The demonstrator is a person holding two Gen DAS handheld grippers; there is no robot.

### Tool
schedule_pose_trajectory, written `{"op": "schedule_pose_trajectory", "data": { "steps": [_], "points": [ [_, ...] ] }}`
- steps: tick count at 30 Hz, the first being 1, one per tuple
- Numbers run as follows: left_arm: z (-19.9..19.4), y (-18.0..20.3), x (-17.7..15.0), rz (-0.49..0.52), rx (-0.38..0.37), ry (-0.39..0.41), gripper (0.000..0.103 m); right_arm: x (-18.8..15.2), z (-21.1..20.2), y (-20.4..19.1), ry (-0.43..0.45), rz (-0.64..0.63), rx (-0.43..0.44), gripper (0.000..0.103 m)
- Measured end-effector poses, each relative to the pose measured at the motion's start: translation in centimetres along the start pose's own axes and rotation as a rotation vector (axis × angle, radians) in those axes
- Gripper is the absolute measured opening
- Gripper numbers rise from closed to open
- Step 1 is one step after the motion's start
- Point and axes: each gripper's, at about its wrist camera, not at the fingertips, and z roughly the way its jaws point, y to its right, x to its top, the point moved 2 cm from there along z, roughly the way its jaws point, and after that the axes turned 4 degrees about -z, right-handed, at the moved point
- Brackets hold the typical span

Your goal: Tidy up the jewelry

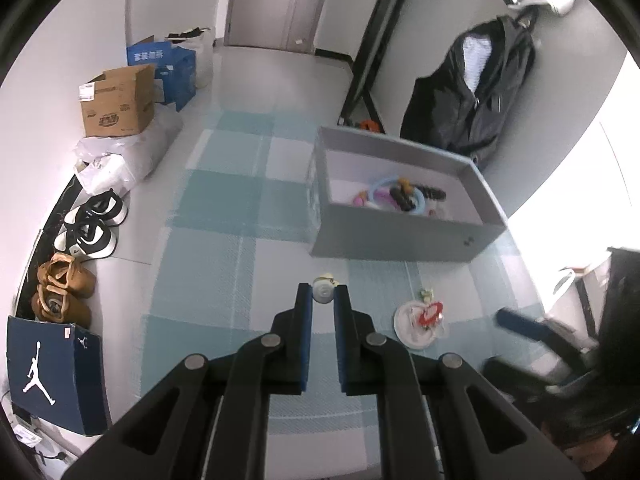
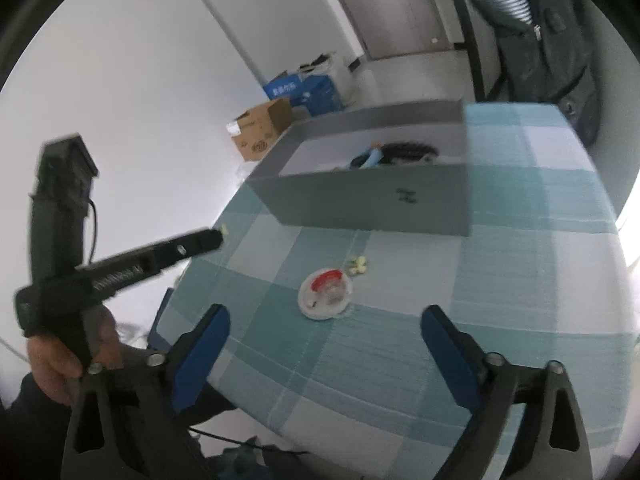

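I have the checked teal surface [image 2: 500, 280] under both cameras. At twelve o'clock in my left view sits the grey box [image 1: 400, 236], open-topped, its long axis running from nine o'clock toward four. Inside it lie a pale blue ring [image 1: 378, 194], dark beaded pieces [image 1: 404, 196] and something pink [image 1: 360, 200], tangled together. Nearer me, at about four o'clock from the box's front wall, a white disc [image 1: 416, 324] lies flat with a red piece [image 1: 432, 312] on it, a small yellow trinket [image 1: 426, 293] just beside it at twelve o'clock. My left gripper [image 1: 323, 294] is clamped on a small pale jewelry piece [image 1: 322, 290], held above the surface. My right gripper [image 2: 324, 320] has its jaws apart with nothing between them, the disc just ahead.
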Motion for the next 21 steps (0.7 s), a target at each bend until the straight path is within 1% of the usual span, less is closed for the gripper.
{"op": "schedule_pose_trajectory", "data": {
  "steps": [2,4,5,6,9,10,11,13,15,16,17,18,20,21],
  "points": [
    [-0.2,-0.4,-0.1,-0.009,-0.001,0.007,0.006,0.0,1.3,-0.1,-0.033,0.006,-0.015,0.079],
    [-0.3,-0.7,-0.2,-0.011,-0.002,0.008,0.006,0.0,2.1,-0.2,-0.044,0.008,-0.021,0.072],
    [-0.3,-1.0,-0.2,-0.012,-0.002,0.008,0.006,0.1,2.3,-0.3,-0.045,0.003,-0.038,0.069],
    [-0.3,-1.1,-0.2,-0.013,-0.001,0.006,0.006,0.2,2.6,-0.3,-0.043,-0.003,-0.058,0.069],
    [-0.4,-1.6,0.1,-0.018,0.019,0.009,0.006,0.5,3.0,-0.3,-0.039,-0.003,-0.077,0.066],
    [-0.5,-1.7,0.2,-0.020,0.017,0.014,0.006,0.6,3.1,-0.2,-0.036,0.002,-0.083,0.063],
    [-0.7,-1.8,0.3,-0.023,0.016,0.019,0.006,0.7,3.1,-0.2,-0.034,0.011,-0.084,0.057],
    [-0.8,-2.0,0.4,-0.026,0.017,0.028,0.006,0.8,3.4,-0.1,-0.034,0.025,-0.072,0.053],
    [-0.7,-2.1,0.5,-0.024,0.018,0.026,0.006,0.8,3.6,-0.2,-0.034,0.016,-0.080,0.041],
    [-0.7,-2.1,0.4,-0.025,0.019,0.024,0.006,0.7,3.7,-0.3,-0.045,0.008,-0.079,0.029],
    [-0.6,-2.2,0.4,-0.028,0.018,0.021,0.006,0.7,3.8,-0.4,-0.050,-0.002,-0.091,0.026],
    [-0.5,-2.2,0.5,-0.032,0.016,0.019,0.006,0.6,3.7,-0.5,-0.045,-0.015,-0.101,0.026],
    [-0.6,-2.3,0.6,-0.038,0.012,0.020,0.006,0.6,3.8,-0.8,-0.043,-0.032,-0.119,0.020],
    [-0.6,-2.3,0.6,-0.040,0.010,0.021,0.006,0.6,3.8,-0.8,-0.045,-0.038,-0.126,0.018]
  ]
}}
